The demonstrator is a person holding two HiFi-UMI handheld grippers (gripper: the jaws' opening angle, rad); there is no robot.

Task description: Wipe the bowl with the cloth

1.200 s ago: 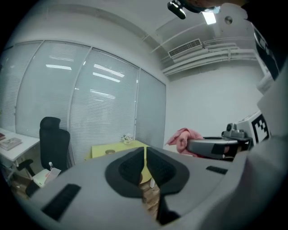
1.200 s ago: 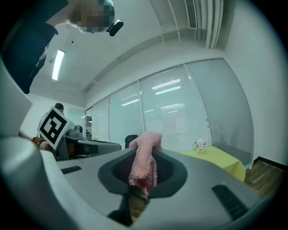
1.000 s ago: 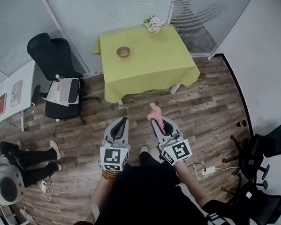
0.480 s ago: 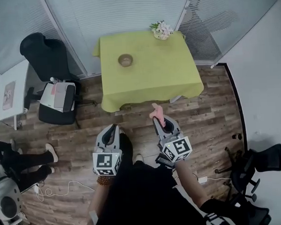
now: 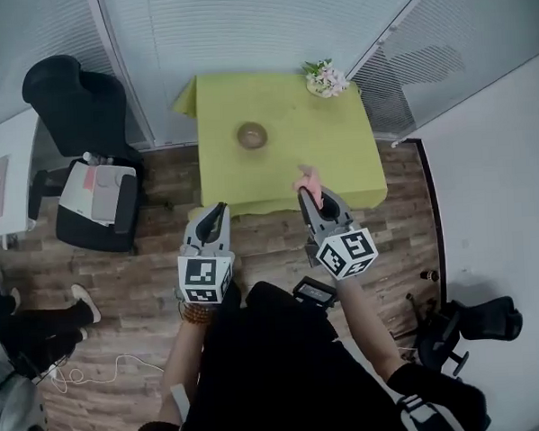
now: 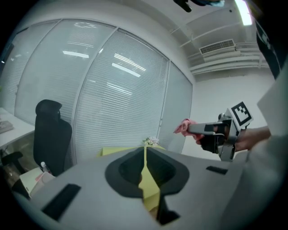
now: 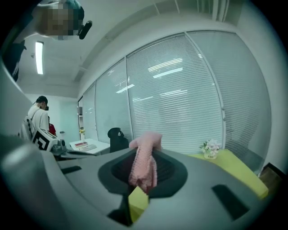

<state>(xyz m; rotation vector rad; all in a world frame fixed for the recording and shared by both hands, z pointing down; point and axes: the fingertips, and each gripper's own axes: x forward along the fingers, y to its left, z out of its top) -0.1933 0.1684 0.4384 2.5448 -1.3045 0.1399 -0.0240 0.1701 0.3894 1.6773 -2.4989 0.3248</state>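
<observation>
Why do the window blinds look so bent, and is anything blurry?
Left gripper view: a fisheye lens bows the straight blinds into arcs, corners dark. Right gripper view: same bowing; reflected light streaks cross them, pink cloth near the lens looks soft. Head view: milder curving; bowl is sharp.

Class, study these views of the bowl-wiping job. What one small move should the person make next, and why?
Probably carry the right gripper forward and a little left, toward the bowl. Its jaws are shut on the pink cloth, but it hovers by the near edge of the green table, well apart from the bowl. The left gripper is shut and empty.
</observation>
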